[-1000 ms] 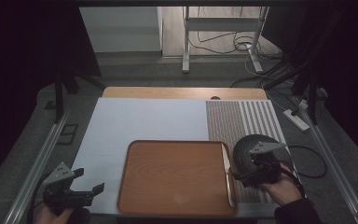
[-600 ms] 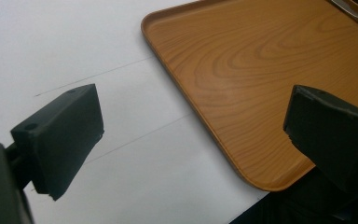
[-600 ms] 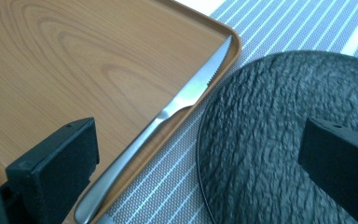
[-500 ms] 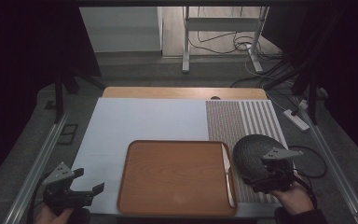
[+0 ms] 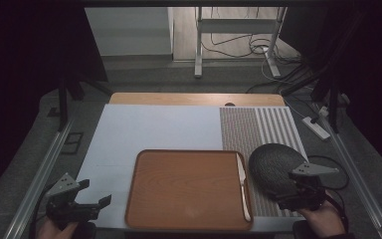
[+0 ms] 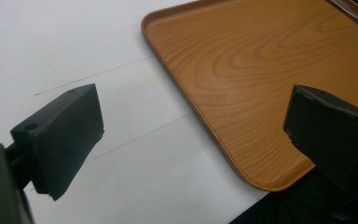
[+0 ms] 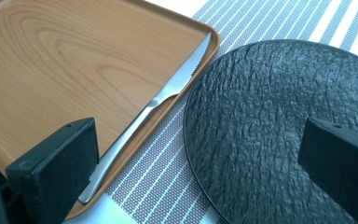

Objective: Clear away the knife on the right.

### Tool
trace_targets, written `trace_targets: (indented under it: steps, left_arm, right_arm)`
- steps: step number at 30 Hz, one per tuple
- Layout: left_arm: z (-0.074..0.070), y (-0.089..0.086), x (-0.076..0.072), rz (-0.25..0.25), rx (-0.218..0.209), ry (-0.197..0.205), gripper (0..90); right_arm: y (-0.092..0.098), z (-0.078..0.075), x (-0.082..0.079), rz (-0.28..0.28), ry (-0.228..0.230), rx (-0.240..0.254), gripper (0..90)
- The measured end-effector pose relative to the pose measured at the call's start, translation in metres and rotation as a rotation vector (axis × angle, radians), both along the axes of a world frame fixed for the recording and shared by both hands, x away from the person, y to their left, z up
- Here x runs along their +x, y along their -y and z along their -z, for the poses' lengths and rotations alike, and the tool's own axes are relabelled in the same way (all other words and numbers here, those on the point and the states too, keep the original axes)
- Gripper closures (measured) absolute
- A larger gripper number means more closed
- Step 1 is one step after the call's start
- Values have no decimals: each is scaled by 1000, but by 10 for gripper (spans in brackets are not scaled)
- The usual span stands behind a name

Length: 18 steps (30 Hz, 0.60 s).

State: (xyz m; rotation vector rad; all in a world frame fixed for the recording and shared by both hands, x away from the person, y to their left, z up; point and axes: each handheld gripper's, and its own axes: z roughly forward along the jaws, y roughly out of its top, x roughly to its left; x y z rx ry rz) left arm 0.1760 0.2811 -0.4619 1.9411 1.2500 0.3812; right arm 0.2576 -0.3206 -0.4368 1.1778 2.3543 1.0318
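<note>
A wooden tray (image 5: 189, 191) lies on the near middle of the table. A steel knife (image 5: 242, 184) rests along its right rim, serrated blade pointing away from me. Just right of it, a black textured plate (image 5: 271, 164) sits on a striped placemat (image 5: 256, 127). My right gripper (image 5: 291, 188) hovers at the plate's near right edge. In the right gripper view it (image 7: 198, 149) is open, with the knife (image 7: 168, 93) and plate (image 7: 284, 121) ahead of its jaws. My left gripper (image 5: 95, 192) is open and holds nothing, left of the tray's (image 6: 270, 79) near corner.
A white mat (image 5: 154, 129) covers the left and middle of the table, under the tray. Metal rails run along both table sides. A power strip (image 5: 317, 127) and cables lie off the table to the right. The table's front edge is close under both grippers.
My right gripper has drawn back to the right and toward me, from over the plate to its near right edge. The left gripper has stayed still.
</note>
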Motion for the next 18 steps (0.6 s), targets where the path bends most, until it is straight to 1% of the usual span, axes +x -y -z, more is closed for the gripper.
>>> trace_targets:
  steps: [8, 13, 18]
  left_arm:
    - [0, 0, 0, -2, -2, -2, 48]
    - [0, -1, 0, -1, -2, -1, 48]
    - [0, -1, 0, -3, -5, -3, 48]
  right_arm:
    - [6, -2, -7, 13, 8, 0, 0]
    - [10, -3, -9, 29, 3, 7, 0]
    - [11, -3, -9, 26, 0, 2, 0]
